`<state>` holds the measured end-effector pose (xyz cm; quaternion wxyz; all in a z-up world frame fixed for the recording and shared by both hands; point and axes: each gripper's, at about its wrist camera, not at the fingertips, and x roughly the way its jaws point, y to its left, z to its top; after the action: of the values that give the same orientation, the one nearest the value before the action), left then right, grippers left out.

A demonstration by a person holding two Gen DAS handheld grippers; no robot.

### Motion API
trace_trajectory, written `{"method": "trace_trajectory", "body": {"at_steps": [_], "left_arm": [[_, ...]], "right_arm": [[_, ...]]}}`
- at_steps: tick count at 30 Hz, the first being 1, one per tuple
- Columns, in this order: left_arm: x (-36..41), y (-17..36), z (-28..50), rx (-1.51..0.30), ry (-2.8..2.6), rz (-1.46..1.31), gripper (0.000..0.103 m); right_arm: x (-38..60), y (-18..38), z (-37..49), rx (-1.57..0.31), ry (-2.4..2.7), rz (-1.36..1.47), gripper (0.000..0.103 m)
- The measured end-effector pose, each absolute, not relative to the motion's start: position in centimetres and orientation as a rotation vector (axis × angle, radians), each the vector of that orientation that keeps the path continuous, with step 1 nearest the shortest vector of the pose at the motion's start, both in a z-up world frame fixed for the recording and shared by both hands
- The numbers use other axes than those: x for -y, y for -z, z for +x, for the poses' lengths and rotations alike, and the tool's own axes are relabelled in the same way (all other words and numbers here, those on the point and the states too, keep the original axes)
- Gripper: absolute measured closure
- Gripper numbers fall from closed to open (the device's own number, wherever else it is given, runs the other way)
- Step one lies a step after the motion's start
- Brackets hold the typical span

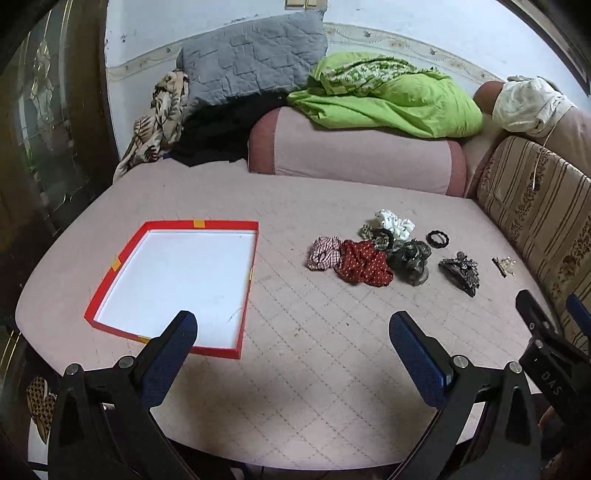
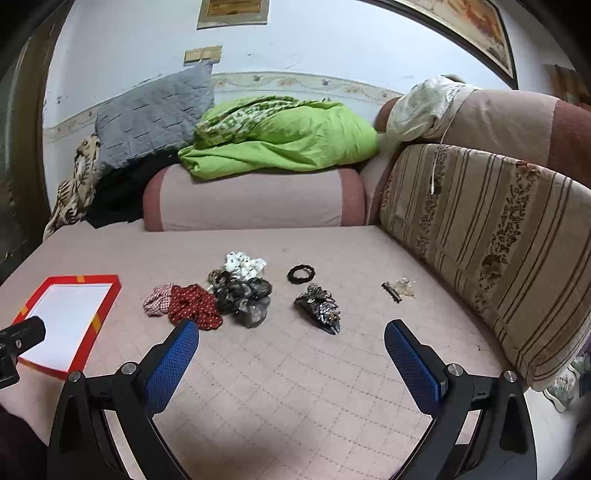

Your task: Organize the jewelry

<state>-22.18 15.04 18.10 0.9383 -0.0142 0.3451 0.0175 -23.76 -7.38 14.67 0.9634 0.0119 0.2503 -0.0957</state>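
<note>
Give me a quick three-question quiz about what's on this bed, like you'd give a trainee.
1. True or false: the red-rimmed tray already holds a scrunchie.
2. Which lies nearest the striped cushion: A) red dotted scrunchie B) small hair clip C) black hair tie?
3. Fill in: both the left hand-held gripper and the right hand-held gripper are ____.

Key: 1 false; 2 B; 3 open.

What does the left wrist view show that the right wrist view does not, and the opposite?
Only the left wrist view shows the whole red tray and the open left gripper. Only the right wrist view shows the framed picture on the wall and the open right gripper. Both show the red scrunchie, the black hair tie and the green blanket.
</note>
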Motion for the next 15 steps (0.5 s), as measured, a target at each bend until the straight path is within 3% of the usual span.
{"method": "trace_trajectory", "body": {"at_steps": [15], "left_arm": [[-14.8,-17.0,-20.7,-0.747,-0.036,0.0,0.0]], "right_arm": [[7.7,-12.5,-22.3,-0.604,0.203,0.048,0.001]]}}
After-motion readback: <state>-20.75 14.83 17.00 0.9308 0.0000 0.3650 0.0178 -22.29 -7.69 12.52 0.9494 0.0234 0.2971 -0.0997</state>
